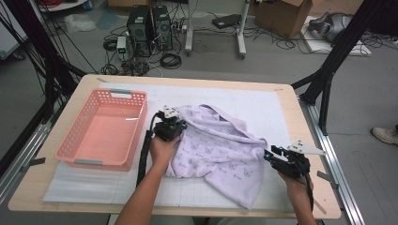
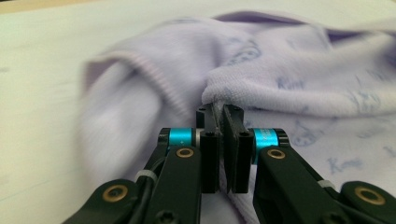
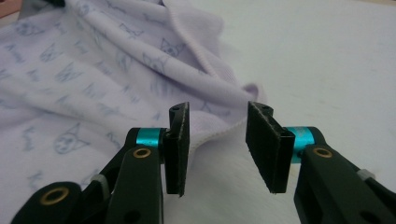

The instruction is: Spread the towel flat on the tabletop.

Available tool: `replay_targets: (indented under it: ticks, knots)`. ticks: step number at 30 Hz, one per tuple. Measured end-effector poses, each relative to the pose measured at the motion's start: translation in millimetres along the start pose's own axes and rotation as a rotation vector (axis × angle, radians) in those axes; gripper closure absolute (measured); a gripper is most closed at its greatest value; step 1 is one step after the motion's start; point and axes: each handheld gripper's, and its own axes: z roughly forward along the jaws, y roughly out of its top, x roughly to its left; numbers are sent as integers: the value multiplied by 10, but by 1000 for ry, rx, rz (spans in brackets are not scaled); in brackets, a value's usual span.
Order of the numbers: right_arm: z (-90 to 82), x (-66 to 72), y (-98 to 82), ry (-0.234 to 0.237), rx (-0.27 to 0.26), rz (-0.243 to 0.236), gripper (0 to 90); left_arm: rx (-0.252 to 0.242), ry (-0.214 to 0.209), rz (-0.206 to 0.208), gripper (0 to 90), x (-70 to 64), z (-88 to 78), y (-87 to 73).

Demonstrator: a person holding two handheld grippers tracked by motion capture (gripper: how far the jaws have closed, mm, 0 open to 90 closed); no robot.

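left tongs [image 2: 223, 122] pinch a soft ribbed fold of lilac printed garment [image 1: 220, 145]; right tongs [image 3: 218, 140] gape.

A pale lilac garment [image 1: 220, 145] printed with blue cat faces lies beside a salmon-pink basket [image 1: 101, 129].

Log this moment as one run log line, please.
left gripper: shut on lilac garment edge | right gripper: open at garment's right edge | pink basket: empty
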Motion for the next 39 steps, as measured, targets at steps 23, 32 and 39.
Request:
replay_targets:
  ticks: [23, 32, 39]
  knots:
    - [352, -184, 154, -199, 57, 25, 603, 153, -231, 225, 575, -360, -222, -422]
    - [226, -38, -62, -110, 170, -42, 549, 50, -62, 127, 884, -122, -188, -299]
    - [443, -129, 68, -112, 153, -33, 875, 18, 25, 61, 884, 25, -31, -164]
